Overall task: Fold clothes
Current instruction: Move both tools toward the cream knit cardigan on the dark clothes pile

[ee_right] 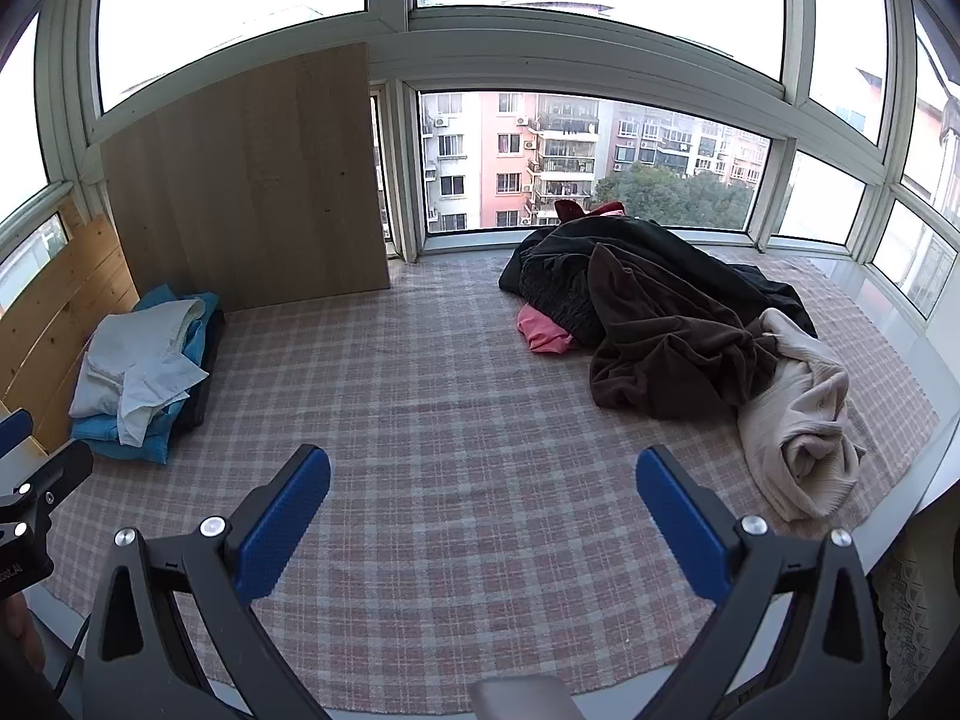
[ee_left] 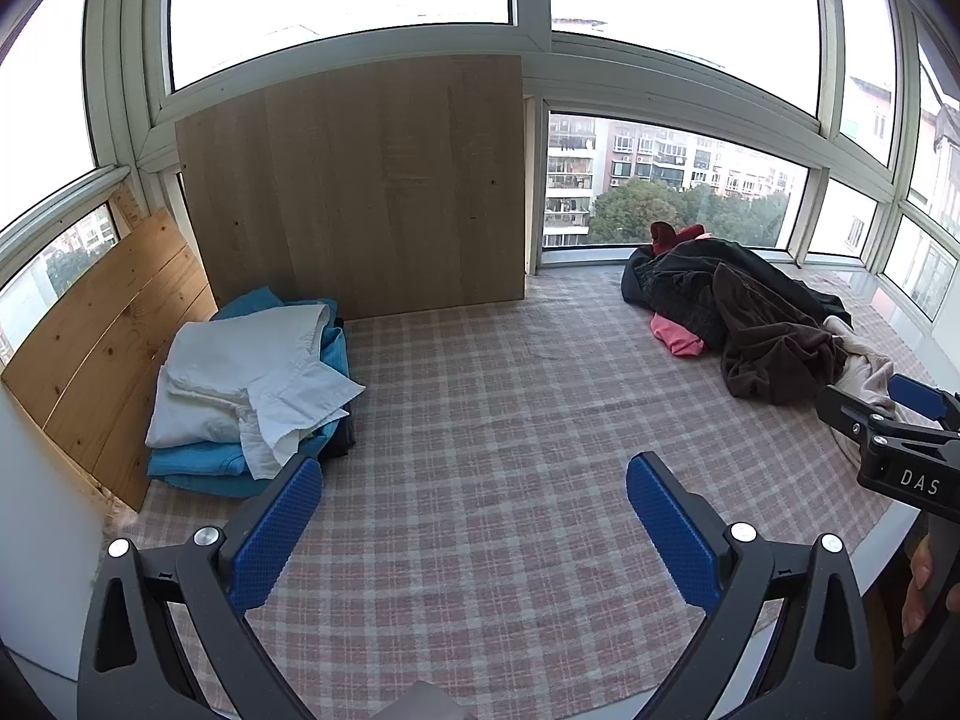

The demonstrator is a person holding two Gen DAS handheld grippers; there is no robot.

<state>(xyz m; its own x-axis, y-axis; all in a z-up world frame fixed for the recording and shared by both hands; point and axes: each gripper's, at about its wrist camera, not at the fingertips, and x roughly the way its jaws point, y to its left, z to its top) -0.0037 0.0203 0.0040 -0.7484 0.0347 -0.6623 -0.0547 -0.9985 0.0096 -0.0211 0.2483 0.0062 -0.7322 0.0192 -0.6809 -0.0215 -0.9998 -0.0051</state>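
Two grippers, both spread wide with nothing between their blue ribbed pads, hover over a pink-and-grey checked cloth (ee_left: 480, 408) of coarse weave.

Left wrist view. The left gripper (ee_left: 474, 516) stands released above bare cloth. At the left, a folded stack (ee_left: 252, 396): flat turquoise pieces below, a white shirt on top, smooth cotton with its collar and a cuff flopping loose over the edge, something dark wedged at the stack's right side. Behind the stack, a pale wooden board (ee_left: 366, 180) leans upright against the window frame (ee_left: 540, 60); a knotty pine panel (ee_left: 102, 336) slants beside it. At the far right, an unfolded heap (ee_left: 738, 312) lies crumpled: black fabric on top, a brown fleecy garment draped forward, a pink piece poking out at the left, a red scrap behind. The right gripper (ee_left: 900, 426) enters at the right edge, black frame, near the heap's pale end; fingers (ee_left: 918, 588) of a hand show below it.

Right wrist view. The right gripper (ee_right: 483, 510) is likewise let go, over empty cloth. The heap lies ahead to the right, well apart from the stack: brown fleece (ee_right: 672, 348) in soft folds, a cream ribbed knit (ee_right: 804, 426) rolled at its near end, pink piece (ee_right: 543, 330) flat at its left. Part of the left gripper shows at the left edge, near the stack.
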